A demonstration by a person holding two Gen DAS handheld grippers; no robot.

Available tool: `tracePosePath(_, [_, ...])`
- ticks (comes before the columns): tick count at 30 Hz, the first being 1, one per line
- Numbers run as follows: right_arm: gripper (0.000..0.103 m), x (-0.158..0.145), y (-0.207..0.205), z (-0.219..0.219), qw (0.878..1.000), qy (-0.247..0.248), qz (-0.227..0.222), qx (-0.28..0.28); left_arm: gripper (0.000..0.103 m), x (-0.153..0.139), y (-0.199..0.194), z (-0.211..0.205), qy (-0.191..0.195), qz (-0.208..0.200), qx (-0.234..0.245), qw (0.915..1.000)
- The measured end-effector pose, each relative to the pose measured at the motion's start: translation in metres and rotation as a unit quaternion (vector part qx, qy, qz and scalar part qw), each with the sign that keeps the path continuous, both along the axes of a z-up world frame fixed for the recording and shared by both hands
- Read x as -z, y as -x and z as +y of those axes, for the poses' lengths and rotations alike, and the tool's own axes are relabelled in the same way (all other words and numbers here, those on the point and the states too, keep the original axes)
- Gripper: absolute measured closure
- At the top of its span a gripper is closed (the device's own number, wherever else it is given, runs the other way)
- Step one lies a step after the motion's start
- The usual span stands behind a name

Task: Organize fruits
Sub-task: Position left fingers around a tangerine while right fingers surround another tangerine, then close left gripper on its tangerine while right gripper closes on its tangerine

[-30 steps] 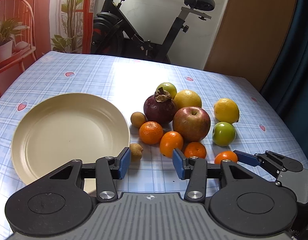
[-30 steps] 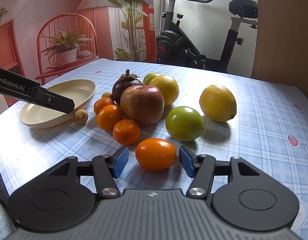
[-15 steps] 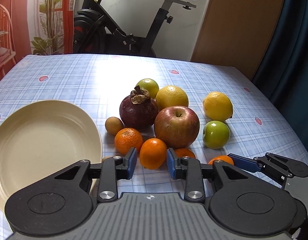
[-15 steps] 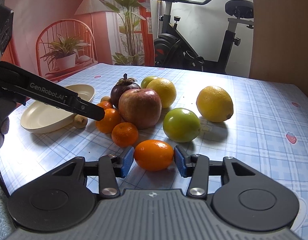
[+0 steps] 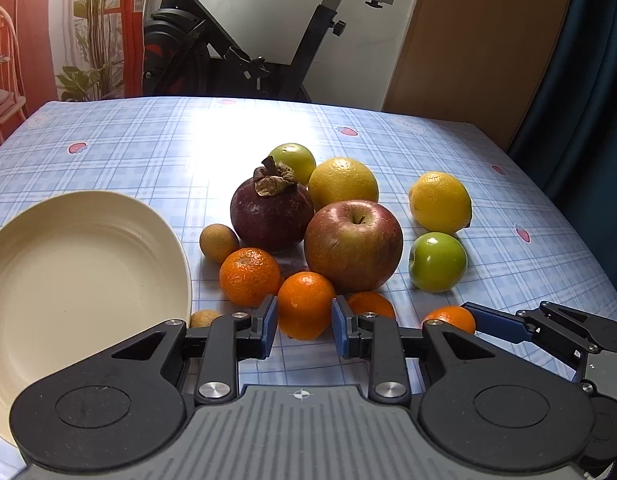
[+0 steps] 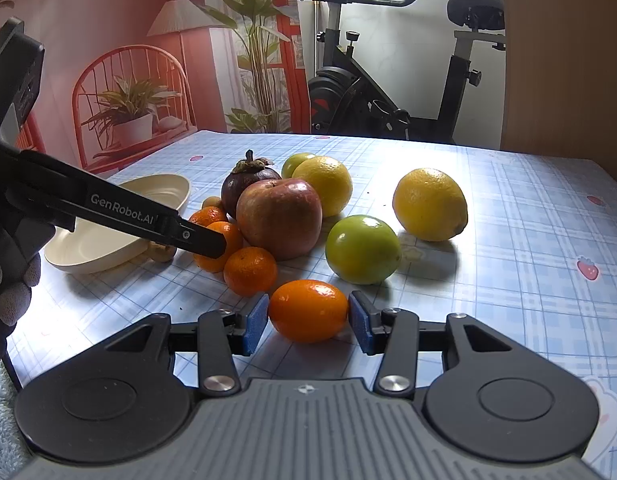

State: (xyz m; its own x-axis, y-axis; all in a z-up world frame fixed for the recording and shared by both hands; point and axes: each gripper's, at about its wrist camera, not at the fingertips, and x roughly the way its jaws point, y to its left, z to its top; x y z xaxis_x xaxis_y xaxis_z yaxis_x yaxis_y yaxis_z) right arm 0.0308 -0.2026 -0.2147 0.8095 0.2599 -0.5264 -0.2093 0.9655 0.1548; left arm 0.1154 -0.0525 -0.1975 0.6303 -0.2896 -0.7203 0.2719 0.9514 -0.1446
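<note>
Left gripper (image 5: 302,324) is clenched on a mandarin (image 5: 305,305) in the fruit pile beside the plate (image 5: 80,264), its jaws easing apart. Right gripper (image 6: 307,322) grasps a kumquat (image 6: 307,310) on the table (image 6: 528,240).

Risk: lifting may roll neighbouring fruit; round skin may slip.

Glossy checked tablecloth; exercise bike (image 5: 244,40) behind.

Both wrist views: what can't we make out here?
- Small brown fruit, left wrist view: mostly hidden behind the left gripper.
- Third tangerine, left wrist view: lower half covered by that gripper's right finger.
- Plate, left wrist view: left side cut off by the frame edge.
- Plate, right wrist view: middle crossed by the left gripper's finger.
</note>
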Motion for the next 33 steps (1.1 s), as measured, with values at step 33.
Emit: tracePosePath(33, [0.056,0.0,-0.001,-0.001,1.0,-0.003,0.001,0.0,0.069,-0.002,0.02,0.011,-0.006,0.01,-0.012,0.9999])
